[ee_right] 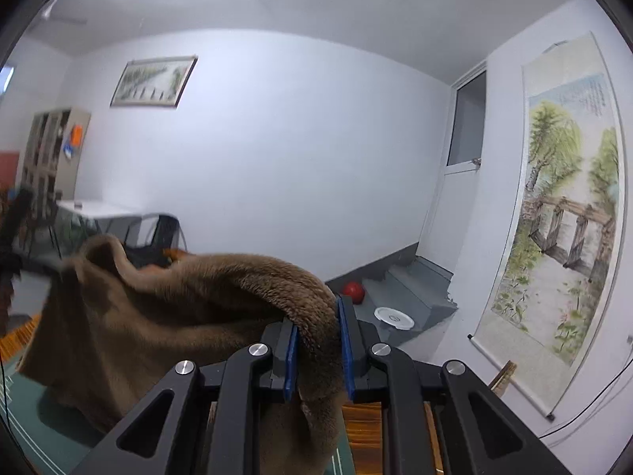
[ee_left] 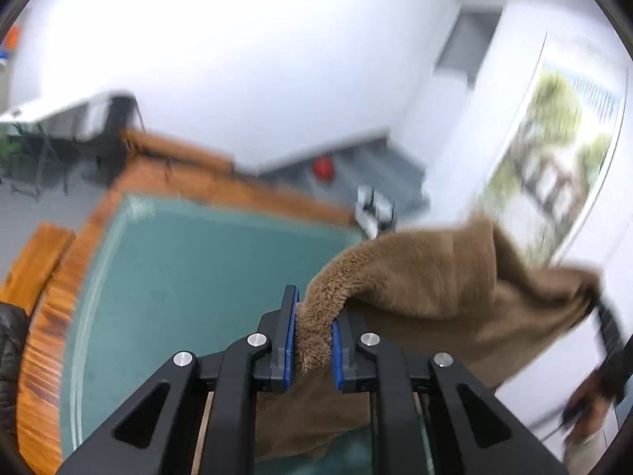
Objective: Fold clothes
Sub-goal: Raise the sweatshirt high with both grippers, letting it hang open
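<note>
My left hand-held gripper (ee_left: 313, 340) and right hand-held gripper (ee_right: 319, 350) each pinch an edge of the fuzzy brown fleece garment (ee_left: 427, 289), slung between them above the green-topped worktop (ee_left: 205, 261). Thick pile could slip from either narrow pinch, dropping a corner.

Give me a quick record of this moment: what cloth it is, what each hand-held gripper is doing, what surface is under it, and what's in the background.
cloth: brown fleece cloth, lifted and stretched between both grippers
left hand-held gripper: shut on one end of the cloth
right hand-held gripper: shut on the other end
surface below: green mat on a wooden table
background: red ball, steps, scroll painting
</note>
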Demonstrator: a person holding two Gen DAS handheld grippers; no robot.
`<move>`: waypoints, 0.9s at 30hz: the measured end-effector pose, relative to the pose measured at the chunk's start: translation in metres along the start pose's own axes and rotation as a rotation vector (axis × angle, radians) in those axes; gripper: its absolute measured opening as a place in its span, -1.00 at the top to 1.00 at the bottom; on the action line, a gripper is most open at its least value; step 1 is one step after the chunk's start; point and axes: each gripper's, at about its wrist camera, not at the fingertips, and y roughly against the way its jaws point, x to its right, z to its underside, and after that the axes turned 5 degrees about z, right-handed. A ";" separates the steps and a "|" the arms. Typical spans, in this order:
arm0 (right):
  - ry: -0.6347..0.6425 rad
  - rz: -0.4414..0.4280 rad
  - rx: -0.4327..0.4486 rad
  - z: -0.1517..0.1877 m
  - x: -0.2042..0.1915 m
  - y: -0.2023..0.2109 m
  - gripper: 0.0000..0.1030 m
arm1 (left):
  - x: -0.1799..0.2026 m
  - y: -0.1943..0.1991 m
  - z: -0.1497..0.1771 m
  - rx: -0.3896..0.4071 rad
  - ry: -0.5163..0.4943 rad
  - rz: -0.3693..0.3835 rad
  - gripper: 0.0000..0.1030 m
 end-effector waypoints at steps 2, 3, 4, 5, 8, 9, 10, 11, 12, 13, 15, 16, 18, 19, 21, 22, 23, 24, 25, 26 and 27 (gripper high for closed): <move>-0.020 -0.010 0.039 -0.003 0.007 0.012 0.63 | 0.023 0.040 -0.015 0.118 -0.039 -0.009 0.68; -0.028 -0.013 0.061 -0.005 0.010 0.018 0.63 | 0.034 0.060 -0.023 0.176 -0.058 -0.013 0.68; -0.038 -0.015 0.092 -0.009 0.014 0.026 0.63 | 0.044 0.078 -0.028 0.223 -0.077 -0.012 0.68; -0.046 -0.016 0.116 -0.012 0.016 0.031 0.63 | 0.055 0.095 -0.031 0.262 -0.090 -0.008 0.68; -0.076 -0.005 0.201 -0.023 0.027 0.051 0.64 | 0.081 0.143 -0.038 0.369 -0.113 0.001 0.68; -0.088 0.003 0.231 -0.027 0.031 0.059 0.64 | 0.088 0.153 -0.040 0.395 -0.118 0.006 0.68; -0.104 0.012 0.261 -0.031 0.037 0.066 0.64 | 0.094 0.162 -0.042 0.418 -0.124 0.011 0.68; -0.121 0.021 0.290 -0.036 0.042 0.073 0.64 | 0.102 0.168 -0.043 0.434 -0.143 0.014 0.68; -0.131 0.023 0.306 -0.040 0.046 0.078 0.64 | 0.110 0.173 -0.044 0.447 -0.167 0.016 0.68; -0.134 -0.006 0.297 -0.043 0.049 0.080 0.63 | 0.117 0.176 -0.041 0.451 -0.190 0.006 0.68; -0.150 -0.114 0.271 -0.042 0.052 0.078 0.63 | 0.128 0.178 -0.036 0.443 -0.227 -0.019 0.68; -0.169 -0.197 0.260 -0.037 0.053 0.076 0.62 | 0.130 0.177 -0.034 0.431 -0.239 -0.027 0.68; -0.209 -0.350 0.185 -0.018 0.047 0.064 0.45 | 0.133 0.177 -0.033 0.413 -0.252 -0.042 0.68; -0.227 -0.420 0.130 -0.006 0.042 0.056 0.01 | 0.135 0.178 -0.031 0.407 -0.254 -0.048 0.68; -0.219 -0.506 0.026 0.024 0.022 0.044 -0.75 | 0.138 0.180 -0.032 0.408 -0.249 -0.052 0.68; -0.203 -0.530 -0.016 0.038 0.012 0.040 -0.76 | 0.139 0.181 -0.033 0.409 -0.246 -0.054 0.68; -0.180 -0.544 -0.062 0.049 0.001 0.035 -0.76 | 0.139 0.183 -0.034 0.411 -0.245 -0.051 0.68; -0.155 -0.554 -0.107 0.060 -0.010 0.031 -0.76 | 0.140 0.185 -0.035 0.411 -0.246 -0.042 0.68; -0.133 -0.565 -0.143 0.070 -0.021 0.028 -0.76 | 0.143 0.187 -0.035 0.409 -0.248 -0.031 0.68; -0.110 -0.566 -0.171 0.080 -0.030 0.024 -0.76 | 0.144 0.191 -0.035 0.409 -0.253 -0.022 0.68; -0.086 -0.561 -0.195 0.087 -0.039 0.020 -0.76 | 0.145 0.193 -0.035 0.410 -0.259 -0.021 0.68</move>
